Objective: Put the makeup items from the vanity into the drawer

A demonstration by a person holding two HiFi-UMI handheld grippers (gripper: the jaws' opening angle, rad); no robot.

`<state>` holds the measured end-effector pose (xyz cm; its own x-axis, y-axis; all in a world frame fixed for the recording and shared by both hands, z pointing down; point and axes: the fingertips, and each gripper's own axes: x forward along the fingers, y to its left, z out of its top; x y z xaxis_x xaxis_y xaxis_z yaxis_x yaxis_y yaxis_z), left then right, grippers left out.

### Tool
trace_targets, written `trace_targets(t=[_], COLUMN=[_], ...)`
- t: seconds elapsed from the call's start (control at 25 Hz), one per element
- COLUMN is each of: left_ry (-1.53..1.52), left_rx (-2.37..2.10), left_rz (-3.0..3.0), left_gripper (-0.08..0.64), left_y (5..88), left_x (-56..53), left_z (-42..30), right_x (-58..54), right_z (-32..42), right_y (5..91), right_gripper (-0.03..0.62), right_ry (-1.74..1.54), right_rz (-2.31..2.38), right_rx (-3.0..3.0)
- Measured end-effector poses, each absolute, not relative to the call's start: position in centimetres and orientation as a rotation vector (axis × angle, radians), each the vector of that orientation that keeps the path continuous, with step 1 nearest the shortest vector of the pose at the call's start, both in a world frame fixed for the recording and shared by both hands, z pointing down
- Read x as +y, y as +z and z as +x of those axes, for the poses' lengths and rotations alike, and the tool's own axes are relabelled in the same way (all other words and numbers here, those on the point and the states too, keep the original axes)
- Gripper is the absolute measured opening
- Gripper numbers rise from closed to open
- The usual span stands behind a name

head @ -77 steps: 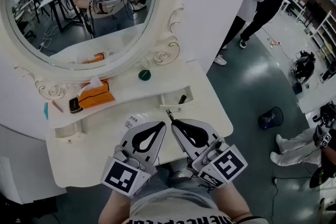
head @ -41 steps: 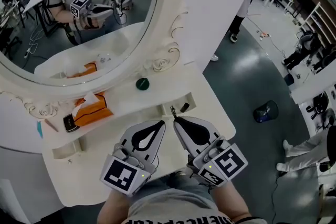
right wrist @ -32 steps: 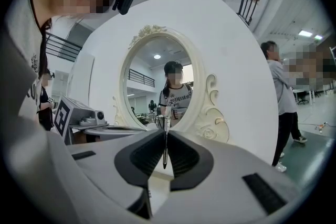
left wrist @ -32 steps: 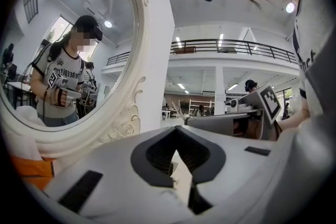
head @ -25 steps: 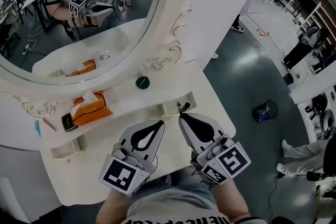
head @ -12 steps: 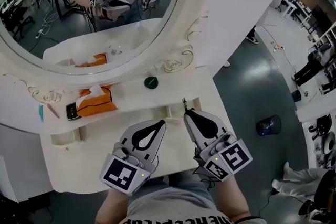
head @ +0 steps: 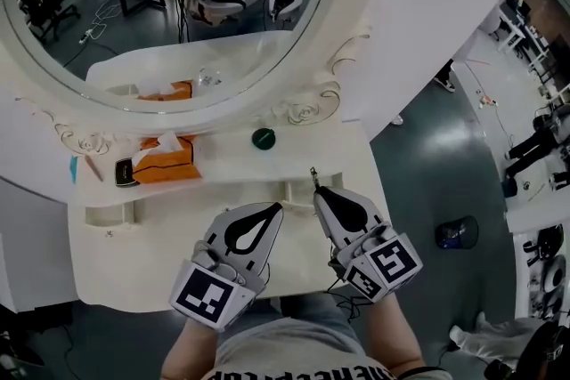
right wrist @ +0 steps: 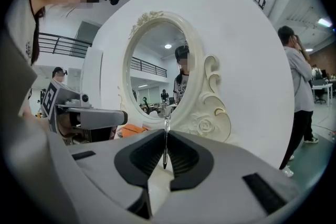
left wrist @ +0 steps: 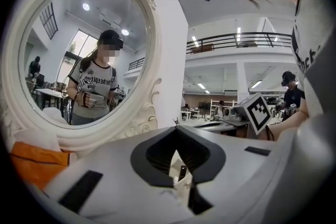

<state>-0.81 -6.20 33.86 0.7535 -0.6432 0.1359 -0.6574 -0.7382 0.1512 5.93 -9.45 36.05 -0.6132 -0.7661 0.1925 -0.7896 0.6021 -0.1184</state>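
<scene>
thin silvery makeup stick: upright, dark tip down, pinched between the right gripper's fingers, over the bench's right front | round dark-green pot: stood on the bench's back ledge | flat black compact: lay left, touching the orange tissue box | slim pinkish pencil: slanted, further left

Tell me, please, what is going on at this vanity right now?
A person stands at a white vanity with a hand-held gripper in each hand. The right hand-held gripper is shut on a thin silvery makeup stick, held over the vanity's right side. The left hand-held gripper is shut and empty. A dark green round jar and an orange tissue box sit below the mirror.
</scene>
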Motion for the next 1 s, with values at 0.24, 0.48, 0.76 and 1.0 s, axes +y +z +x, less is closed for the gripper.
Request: trace_targets(t=[0.24,0.48,0.76,1.0], left_ry=[0.118,0.132,0.134,0.139], left_rx=[-1.073,-1.096,-1.103,-1.109], left_rz=[2.731,2.703,2.691,2.686], left_gripper=[0.018,0.018,0.018,0.018], left_y=[34.3,34.9,35.2,35.4], left_x=[-6.0,-5.8,-5.8,-5.7], left_z=[-0.6,-0.7,-0.4,-0.5], right_x=[-9.8,-9.9,-10.0,-10.3], right_z=[6.5,6.8,7.4,7.4], right_y=[37.9,40.0,42.1,43.6], right_gripper=[0.040,0.040,0.040,0.040], right_ry=[0.328,0.367,0.393,0.393], right_rz=[1.282,1.258,1.245,1.228], right_rx=[-2.676,-2.649,-2.609,-2.570])
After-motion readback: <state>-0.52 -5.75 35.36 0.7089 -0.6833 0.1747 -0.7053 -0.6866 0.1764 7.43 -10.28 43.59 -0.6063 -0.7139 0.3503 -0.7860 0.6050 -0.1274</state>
